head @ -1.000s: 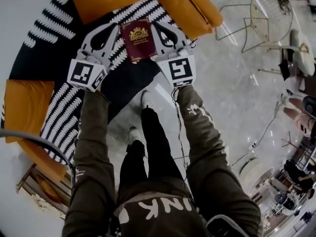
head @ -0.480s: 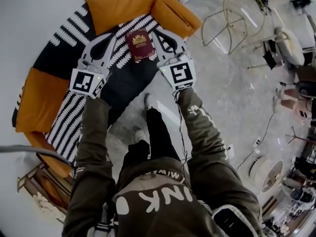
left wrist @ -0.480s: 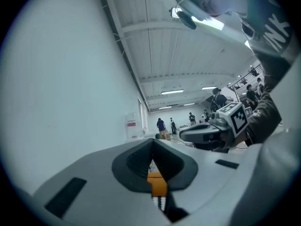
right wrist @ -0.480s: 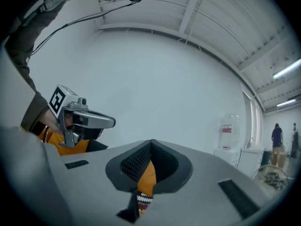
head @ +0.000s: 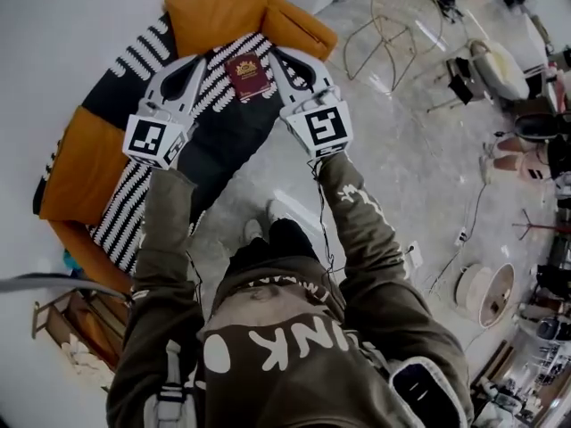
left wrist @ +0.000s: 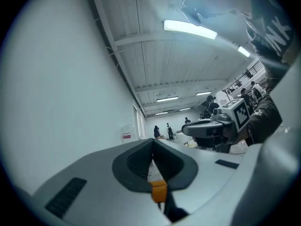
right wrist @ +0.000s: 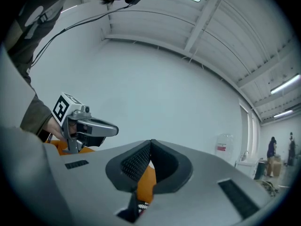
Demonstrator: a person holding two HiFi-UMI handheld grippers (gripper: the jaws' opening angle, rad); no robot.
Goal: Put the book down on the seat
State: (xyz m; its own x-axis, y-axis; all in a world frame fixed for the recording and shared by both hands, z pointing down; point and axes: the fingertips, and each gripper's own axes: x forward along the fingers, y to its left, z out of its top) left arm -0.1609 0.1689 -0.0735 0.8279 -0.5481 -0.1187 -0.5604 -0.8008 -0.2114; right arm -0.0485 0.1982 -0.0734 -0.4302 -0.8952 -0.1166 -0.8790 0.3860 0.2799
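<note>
A dark red book (head: 251, 76) with a gold crest hangs face up over the black-and-white striped seat (head: 219, 132) of an orange sofa. It is squeezed between my two grippers, one at each side edge. My left gripper (head: 217, 60) presses its left edge and my right gripper (head: 276, 54) its right edge. Both have their jaws shut on nothing, as the left gripper view (left wrist: 153, 143) and the right gripper view (right wrist: 150, 145) show. Whether the book touches the seat I cannot tell.
Orange cushions (head: 214, 12) line the sofa's back and another (head: 80, 163) lies at its left end. A wire chair (head: 393, 25) stands on the pale floor to the right. A cable and a reel (head: 482, 294) lie lower right. A wall rises left.
The book and both grippers have moved away from the head camera toward the sofa seat and look smaller. The grip on the book is unchanged.
</note>
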